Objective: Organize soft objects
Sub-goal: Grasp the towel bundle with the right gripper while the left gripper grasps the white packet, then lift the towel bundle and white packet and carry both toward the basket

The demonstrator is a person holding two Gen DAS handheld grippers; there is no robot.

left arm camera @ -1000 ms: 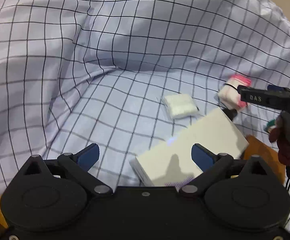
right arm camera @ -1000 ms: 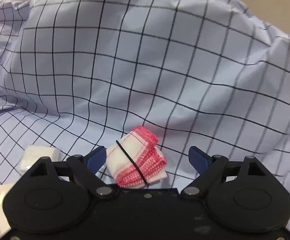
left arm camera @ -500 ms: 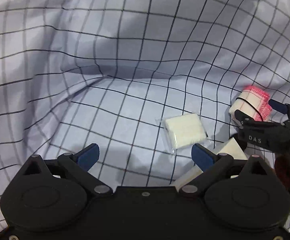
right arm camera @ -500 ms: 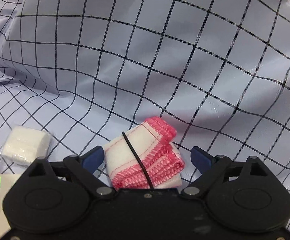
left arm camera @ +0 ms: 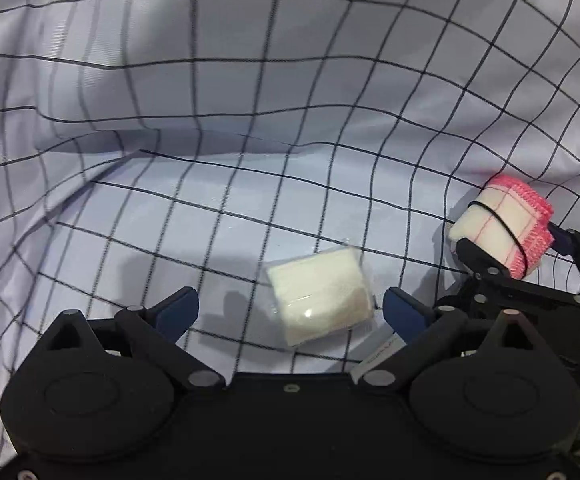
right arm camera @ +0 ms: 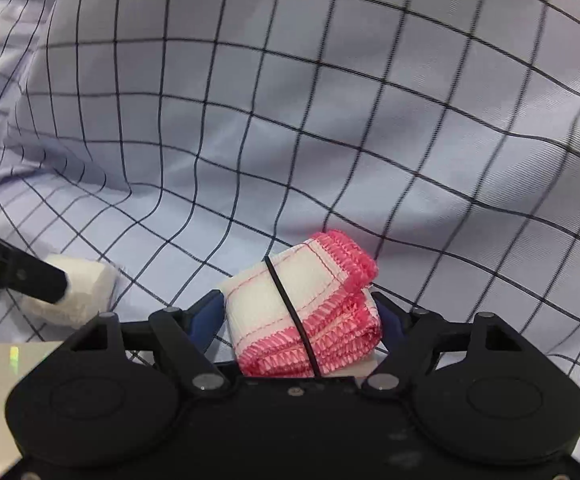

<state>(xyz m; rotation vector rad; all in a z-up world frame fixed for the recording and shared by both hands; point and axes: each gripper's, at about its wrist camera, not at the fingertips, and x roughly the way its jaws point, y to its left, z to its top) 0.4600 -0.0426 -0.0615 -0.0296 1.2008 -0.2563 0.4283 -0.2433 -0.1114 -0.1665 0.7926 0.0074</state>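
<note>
The right claw [right arm camera: 300,316] is seen with its jaws just closed in on a folded white cloth with pink edging [right arm camera: 304,312], bound by a thin black band. The blue pads are pressed against both sides of the bundle, which sits between them and reaches back to the claw's body. In the left wrist view the same cloth [left arm camera: 502,226] is found off to the right of the left claw, with the right claw [left arm camera: 508,248] around it.

The left claw [left arm camera: 290,312] is held wide open, with nothing gripped. A white pad sealed in clear wrap [left arm camera: 320,300] lies between its fingertips, nearer the right one, and no pad is pressed on it. From the right claw this pad [right arm camera: 78,292] is seen to the left, partly covered by a finger of the left claw.

Everything rests on a pale blue sheet with a black grid [left arm camera: 250,100], rumpled into folds ahead of both claws. A flat pale box edge [right arm camera: 6,360] is seen at the lower left of the right claw.
</note>
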